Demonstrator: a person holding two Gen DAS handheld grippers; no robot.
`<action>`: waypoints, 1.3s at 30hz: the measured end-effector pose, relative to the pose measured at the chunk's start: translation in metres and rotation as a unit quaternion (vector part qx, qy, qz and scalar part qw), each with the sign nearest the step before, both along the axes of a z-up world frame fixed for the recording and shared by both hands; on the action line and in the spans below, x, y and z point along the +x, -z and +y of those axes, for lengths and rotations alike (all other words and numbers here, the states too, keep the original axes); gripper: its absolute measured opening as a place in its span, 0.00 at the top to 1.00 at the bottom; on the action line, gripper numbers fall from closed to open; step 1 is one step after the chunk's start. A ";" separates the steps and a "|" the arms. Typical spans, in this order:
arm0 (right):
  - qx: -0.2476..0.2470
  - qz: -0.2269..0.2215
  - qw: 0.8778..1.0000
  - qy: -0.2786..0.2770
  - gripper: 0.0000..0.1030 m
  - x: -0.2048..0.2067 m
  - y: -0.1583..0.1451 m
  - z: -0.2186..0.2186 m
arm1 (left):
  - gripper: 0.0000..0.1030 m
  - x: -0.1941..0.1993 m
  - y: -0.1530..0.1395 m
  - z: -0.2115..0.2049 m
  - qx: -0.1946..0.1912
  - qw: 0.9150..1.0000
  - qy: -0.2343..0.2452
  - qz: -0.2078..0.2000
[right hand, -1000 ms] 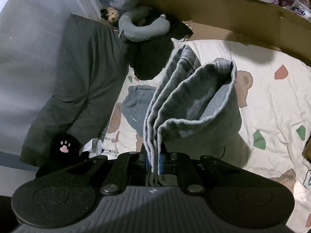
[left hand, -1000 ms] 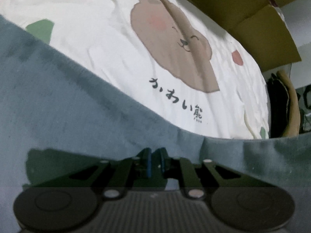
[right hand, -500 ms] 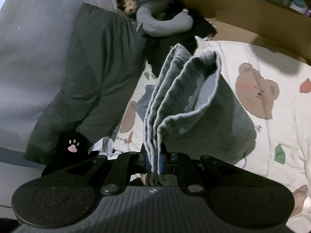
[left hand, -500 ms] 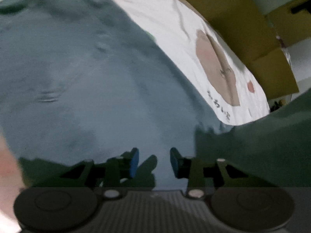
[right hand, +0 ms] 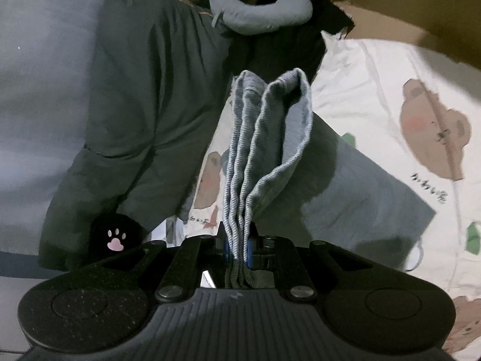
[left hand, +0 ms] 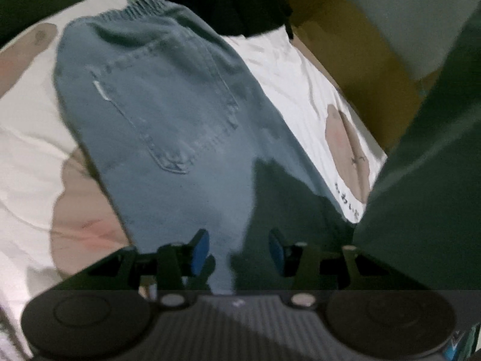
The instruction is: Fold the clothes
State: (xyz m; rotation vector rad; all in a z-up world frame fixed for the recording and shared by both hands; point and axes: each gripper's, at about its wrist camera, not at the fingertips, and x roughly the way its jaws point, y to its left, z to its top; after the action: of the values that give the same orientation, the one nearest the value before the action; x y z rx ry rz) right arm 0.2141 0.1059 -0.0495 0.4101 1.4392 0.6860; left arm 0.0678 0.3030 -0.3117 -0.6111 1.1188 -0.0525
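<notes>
Since a second ago the left tool (left hand: 239, 251) has let go of the denim and pulled back: its blue pads, then pinched together against grey-blue cloth, now stand well apart with nothing between them, the jaws having just been opening. The view ahead of it has changed from the bear-print bedsheet (left hand: 297, 81) seen close to the seat of the jeans (left hand: 168, 114), lying flat on the bed straight ahead of the pads, back pocket up and elastic waistband at the far end. A dark green cloth (left hand: 427, 180) fills the space to the tool's right, and brown cardboard (left hand: 360, 60) lies beyond the sheet, ahead and to the right.

The right tool (right hand: 237, 248) is clamped tight on a bunched stack of denim edges; the hems rise straight up ahead of its fingers in several ribbed layers (right hand: 264, 138), and the rest of the cloth drapes down to the right onto the sheet. Compared with before, the pillow (right hand: 144, 105) in a dark green case sits closer on its left. A grey neck pillow (right hand: 258, 15) lies far ahead, with a black paw-print plush (right hand: 115, 234) just left of the fingers.
</notes>
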 end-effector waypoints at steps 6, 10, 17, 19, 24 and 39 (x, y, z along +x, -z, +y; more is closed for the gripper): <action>0.015 0.014 0.999 0.025 0.91 0.007 0.035 0.023 | 0.55 -0.009 -0.008 0.018 0.013 1.000 -0.021 -0.007; 0.018 0.022 0.998 0.059 0.91 0.015 0.062 0.035 | 0.55 -0.015 -0.009 0.029 0.020 0.999 -0.042 -0.010; 0.012 0.011 0.994 0.107 0.91 0.022 0.095 0.063 | 0.55 -0.029 -0.009 0.048 0.016 0.996 -0.082 -0.011; 0.008 0.003 0.994 0.108 0.91 0.024 0.099 0.076 | 0.55 -0.031 -0.010 0.053 0.017 0.996 -0.089 -0.010; 0.010 -0.015 0.989 0.146 0.91 0.027 0.105 0.090 | 0.55 -0.032 -0.014 0.064 0.019 0.994 -0.106 -0.017; 0.019 -0.060 0.978 0.197 0.90 0.035 0.117 0.109 | 0.55 -0.029 -0.015 0.071 0.034 0.990 -0.133 -0.022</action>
State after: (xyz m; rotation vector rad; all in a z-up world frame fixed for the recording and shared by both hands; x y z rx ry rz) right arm 0.2490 0.2147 -0.1670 0.6524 1.1863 0.4096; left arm 0.0391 0.3741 -0.2964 -0.6894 0.9839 0.1996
